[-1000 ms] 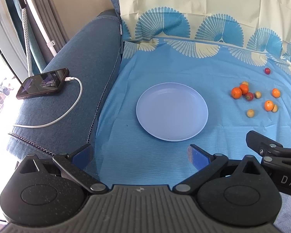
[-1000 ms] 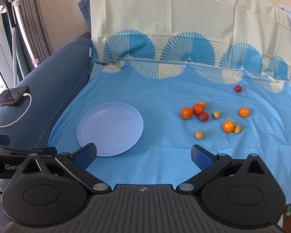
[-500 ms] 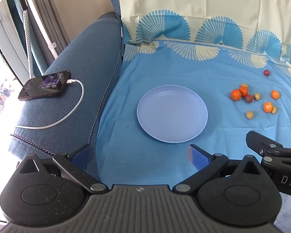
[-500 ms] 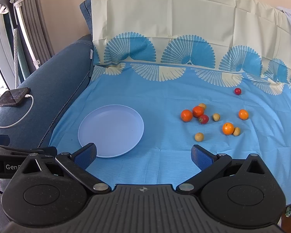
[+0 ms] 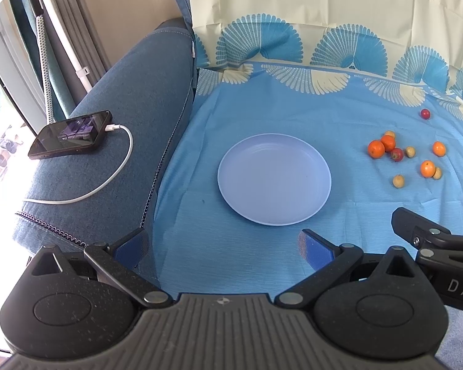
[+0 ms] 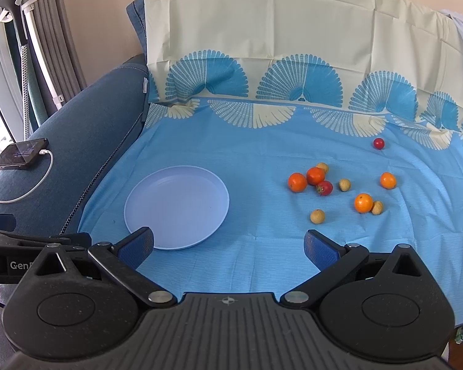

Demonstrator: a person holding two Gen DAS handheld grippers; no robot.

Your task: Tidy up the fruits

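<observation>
A pale blue plate (image 5: 274, 178) lies bare on the blue cloth; it also shows in the right wrist view (image 6: 176, 206). Several small fruits lie in a loose group to its right: orange ones (image 6: 297, 182), a red strawberry-like one (image 6: 324, 187), yellowish ones (image 6: 317, 216), and a lone red one (image 6: 378, 143) farther back. The group also shows in the left wrist view (image 5: 376, 148). My left gripper (image 5: 222, 245) is open and empty, near the plate's front edge. My right gripper (image 6: 228, 245) is open and empty, in front of the fruits and plate.
A phone (image 5: 71, 134) on a white charging cable (image 5: 108, 182) lies on the blue sofa armrest at the left. The patterned cloth runs up the sofa back (image 6: 293, 37). A stand with a white pole (image 6: 31, 30) is at far left.
Both grippers have drawn back and risen slightly, so the plate and fruits sit a little farther away in view. Both stay open.
</observation>
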